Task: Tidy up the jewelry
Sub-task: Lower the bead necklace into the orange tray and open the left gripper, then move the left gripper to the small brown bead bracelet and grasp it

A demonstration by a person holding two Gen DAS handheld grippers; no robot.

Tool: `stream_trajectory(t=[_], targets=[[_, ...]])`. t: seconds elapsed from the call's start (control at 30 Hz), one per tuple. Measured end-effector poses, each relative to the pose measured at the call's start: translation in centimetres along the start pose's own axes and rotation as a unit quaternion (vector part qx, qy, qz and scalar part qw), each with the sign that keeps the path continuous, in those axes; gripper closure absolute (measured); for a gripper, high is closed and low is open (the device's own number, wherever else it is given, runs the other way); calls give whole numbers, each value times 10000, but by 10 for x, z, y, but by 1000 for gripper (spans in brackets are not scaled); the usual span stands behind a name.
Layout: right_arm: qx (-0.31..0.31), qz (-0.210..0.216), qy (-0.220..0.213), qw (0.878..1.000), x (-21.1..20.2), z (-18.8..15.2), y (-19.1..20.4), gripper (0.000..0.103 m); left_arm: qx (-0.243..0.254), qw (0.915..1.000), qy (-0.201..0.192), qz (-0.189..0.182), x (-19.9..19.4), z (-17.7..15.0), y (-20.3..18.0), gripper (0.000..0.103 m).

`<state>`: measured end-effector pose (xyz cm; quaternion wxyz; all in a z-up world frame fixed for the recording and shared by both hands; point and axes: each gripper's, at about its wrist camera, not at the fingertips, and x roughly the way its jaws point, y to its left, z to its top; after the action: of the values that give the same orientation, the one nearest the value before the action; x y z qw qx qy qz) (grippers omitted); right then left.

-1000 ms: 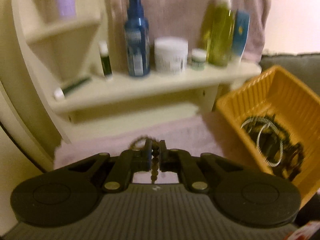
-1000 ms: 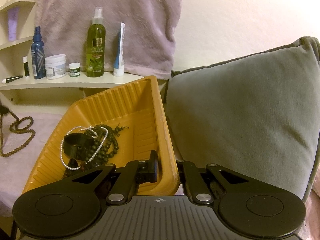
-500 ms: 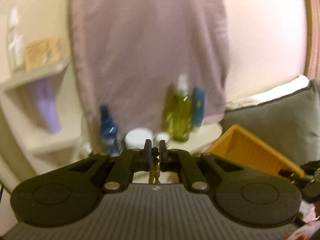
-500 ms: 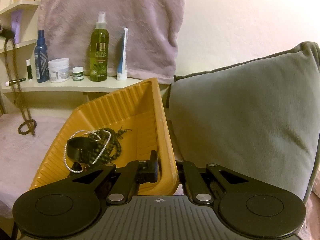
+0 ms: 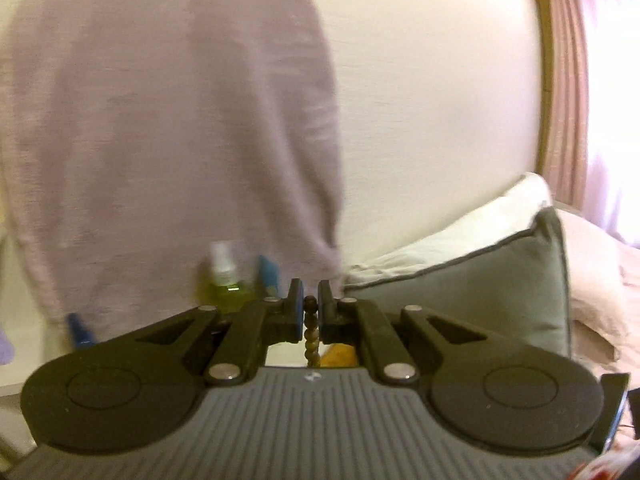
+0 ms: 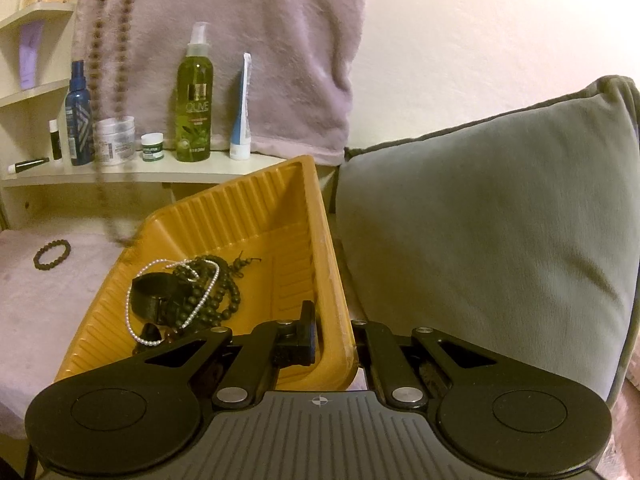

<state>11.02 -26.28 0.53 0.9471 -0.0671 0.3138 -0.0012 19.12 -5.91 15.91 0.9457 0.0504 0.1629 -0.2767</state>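
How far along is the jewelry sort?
Done: a pearl strand, dark beads and a black cuff lie in the yellow bin. In hand: left gripper holds the brown bead necklace; right gripper clamps the bin's rim. Left: one bead bracelet on the pink cloth.

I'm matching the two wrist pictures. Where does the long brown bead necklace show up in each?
Left wrist: the brown bead necklace is pinched in the left gripper, bottom centre, hanging straight down.
Right wrist: the same necklace dangles blurred at upper left, its low end near the yellow basket rim.
Shared landmark: the green spray bottle against the mauve towel.
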Motion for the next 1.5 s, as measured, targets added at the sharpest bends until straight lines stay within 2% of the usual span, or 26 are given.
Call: stream_trajectory(t=[0.13, 0.33, 0.67, 0.77, 0.83, 0.87, 1.0, 1.13, 1.3, 1.5], targets=[[27, 8, 12, 10000, 0, 0, -1, 97, -30, 9994, 141, -320, 22, -3, -20, 98], [58, 16, 40, 10000, 1, -1, -3, 97, -180, 9948, 713, -702, 61, -34, -36, 98], [87, 5, 68, 9999, 3, -1, -4, 97, -411, 9825, 1600, -862, 86, -89, -31, 97], [83, -1, 70, 9999, 3, -1, -3, 97, -443, 9817, 1648, -849, 87, -91, -27, 97], [80, -2, 71, 9999, 3, -1, -4, 97, -413, 9827, 1622, -798, 84, -90, -27, 90], [79, -4, 71, 9999, 3, -1, -4, 97, -407, 9833, 1596, -771, 82, -89, -26, 83], [80, -9, 82, 9999, 3, -2, -4, 97, -478, 9843, 1517, -770, 75, -87, -22, 79], [74, -5, 79, 9999, 3, -2, -4, 97, -534, 9861, 1443, -630, 71, -88, -13, 79], [67, -4, 82, 9999, 3, -2, -4, 97, -685, 9879, 1378, -199, 57, -96, 7, 78], [64, -4, 81, 9999, 3, -2, -4, 97, -899, 9845, 1340, 693, 36, -120, 44, 76]])
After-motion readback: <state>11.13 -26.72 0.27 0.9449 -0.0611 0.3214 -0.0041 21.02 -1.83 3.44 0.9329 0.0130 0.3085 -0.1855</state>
